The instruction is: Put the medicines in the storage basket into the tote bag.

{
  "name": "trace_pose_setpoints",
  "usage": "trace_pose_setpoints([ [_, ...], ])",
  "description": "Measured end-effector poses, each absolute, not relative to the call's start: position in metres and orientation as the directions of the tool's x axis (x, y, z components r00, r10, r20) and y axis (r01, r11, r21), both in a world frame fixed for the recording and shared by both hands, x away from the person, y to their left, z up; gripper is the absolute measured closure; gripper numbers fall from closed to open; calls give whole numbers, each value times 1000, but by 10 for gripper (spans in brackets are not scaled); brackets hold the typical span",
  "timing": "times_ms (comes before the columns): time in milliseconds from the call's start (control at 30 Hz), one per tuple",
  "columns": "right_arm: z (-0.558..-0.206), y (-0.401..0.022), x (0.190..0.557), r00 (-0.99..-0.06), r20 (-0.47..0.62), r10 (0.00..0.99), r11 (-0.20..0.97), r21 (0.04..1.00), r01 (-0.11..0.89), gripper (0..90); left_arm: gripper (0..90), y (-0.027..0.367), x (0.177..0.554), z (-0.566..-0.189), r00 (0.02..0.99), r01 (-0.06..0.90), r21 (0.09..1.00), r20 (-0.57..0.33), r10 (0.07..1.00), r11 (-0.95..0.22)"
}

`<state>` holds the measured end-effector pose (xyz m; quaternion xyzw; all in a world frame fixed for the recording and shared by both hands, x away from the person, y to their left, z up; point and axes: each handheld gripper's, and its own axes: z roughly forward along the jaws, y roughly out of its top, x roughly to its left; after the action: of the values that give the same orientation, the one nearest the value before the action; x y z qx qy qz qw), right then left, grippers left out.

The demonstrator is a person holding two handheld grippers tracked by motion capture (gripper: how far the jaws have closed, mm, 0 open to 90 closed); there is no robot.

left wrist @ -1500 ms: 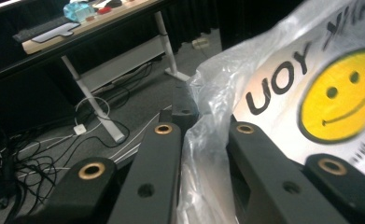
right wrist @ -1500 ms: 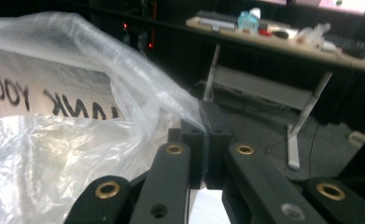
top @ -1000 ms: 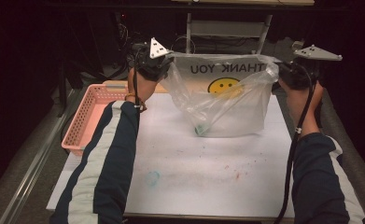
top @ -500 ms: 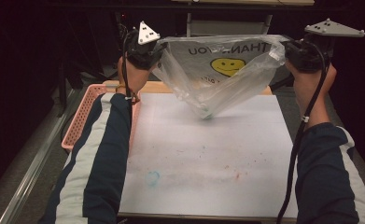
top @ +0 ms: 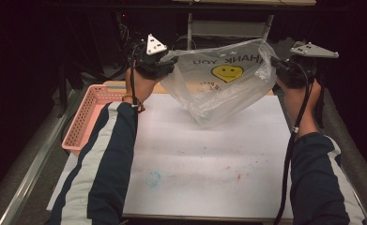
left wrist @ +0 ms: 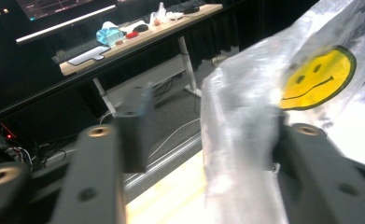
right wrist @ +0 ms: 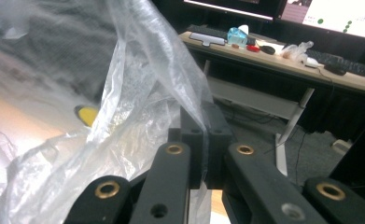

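A clear plastic bag (top: 218, 89) printed with a yellow smiley (top: 227, 72) and "THANK YOU" hangs stretched between my two grippers, its bottom tip just above the white table sheet (top: 209, 164). My left gripper (top: 164, 63) is at the bag's left edge. In the left gripper view its jaws stand wide apart (left wrist: 208, 133), and the bag film (left wrist: 245, 140) drapes over the right-hand jaw. My right gripper (top: 277, 68) holds the bag's right edge. In the right gripper view the jaws (right wrist: 203, 135) are pressed together on a fold of the film (right wrist: 138, 107).
A pink mesh basket (top: 85, 122) sits at the table's left edge. Padded rails run along both sides. Behind the table stands a desk (right wrist: 283, 60) with keyboards and small items. The person's striped sleeves reach in from below.
Both grippers have risen and spread apart, lifting the bag off the table and pulling it taut. The bag's lower tip has swung upward and toward the middle.
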<state>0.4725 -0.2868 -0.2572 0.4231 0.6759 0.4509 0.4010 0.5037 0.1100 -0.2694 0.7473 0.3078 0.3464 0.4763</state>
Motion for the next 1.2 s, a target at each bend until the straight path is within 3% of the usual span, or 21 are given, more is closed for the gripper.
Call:
trace_pose_setpoints([
  [167, -264, -287, 470, -331, -152, 931, 229, 951, 208, 900, 341, 110, 491, -265, 554, 98, 944, 212, 805, -316],
  [233, -264, -286, 467, -335, -162, 928, 238, 950, 200, 878, 335, 110, 486, -263, 559, 84, 946, 216, 800, -314],
  [333, -263, -285, 461, -325, -168, 931, 235, 955, 180, 779, 335, 109, 479, -260, 563, 69, 943, 232, 793, -324],
  [467, -259, -282, 450, -305, -192, 933, 241, 962, 129, 548, 367, 108, 474, -260, 561, 63, 931, 264, 784, -359],
  [767, -239, -273, 427, -366, -239, 899, 274, 961, 44, 344, 448, 108, 469, -261, 557, 50, 919, 300, 774, -392],
  [867, -236, -272, 421, -393, -234, 889, 271, 962, 39, 307, 494, 110, 470, -263, 568, 54, 919, 294, 769, -391],
  [1000, -238, -272, 417, -397, -220, 891, 257, 966, 40, 303, 355, 114, 466, -259, 560, 38, 934, 273, 782, -354],
  [1200, -245, -272, 413, -402, -227, 887, 267, 963, 46, 292, 277, 123, 457, -253, 579, 9, 941, 272, 768, -339],
])
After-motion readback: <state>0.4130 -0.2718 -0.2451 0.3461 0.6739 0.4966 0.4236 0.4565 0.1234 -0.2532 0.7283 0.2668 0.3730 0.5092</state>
